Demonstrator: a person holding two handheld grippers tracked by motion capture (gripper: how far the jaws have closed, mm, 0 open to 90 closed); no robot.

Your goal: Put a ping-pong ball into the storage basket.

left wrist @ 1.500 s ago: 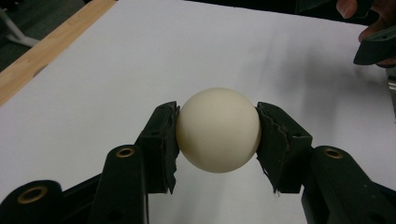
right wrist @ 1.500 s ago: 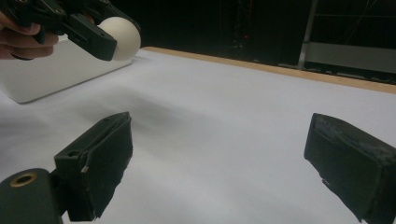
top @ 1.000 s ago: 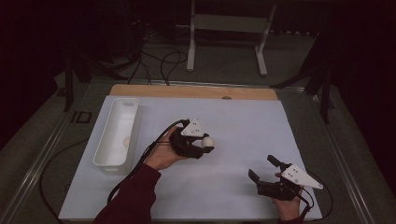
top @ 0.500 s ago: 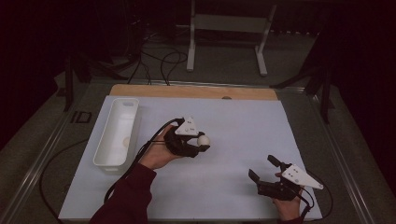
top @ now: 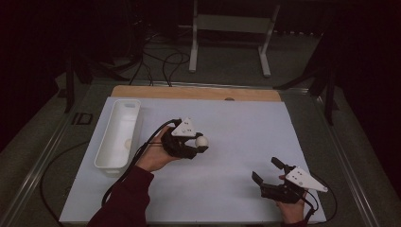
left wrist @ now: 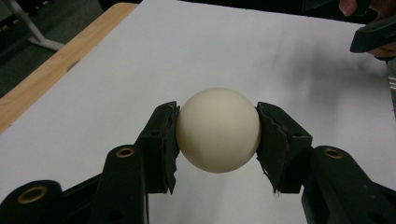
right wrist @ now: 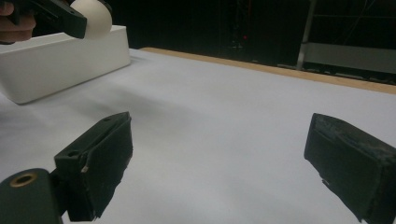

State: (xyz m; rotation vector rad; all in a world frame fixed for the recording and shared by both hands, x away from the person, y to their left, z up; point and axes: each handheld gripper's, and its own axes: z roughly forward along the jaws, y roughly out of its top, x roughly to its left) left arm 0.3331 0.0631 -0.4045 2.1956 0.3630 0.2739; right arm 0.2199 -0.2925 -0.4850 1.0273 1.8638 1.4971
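Leftward toward the white bin (top: 118, 135) goes the left gripper (top: 201, 144), carrying the cream ball (top: 202, 140) above the white mat (top: 236, 127). Something small and pale lies in the bin. Both pads (left wrist: 164, 144) clamp the ball. Well apart, the right gripper (top: 268, 172) gapes empty.

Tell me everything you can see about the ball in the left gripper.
The ball is a small, smooth, cream-white sphere with a matt, plastic-like look and no markings. It is whole and clean. The left gripper is shut on it, its two black pads pressing opposite sides. It hangs above the white mat, touching nothing else, to the right of the white bin. In the right gripper view it appears in front of that bin.
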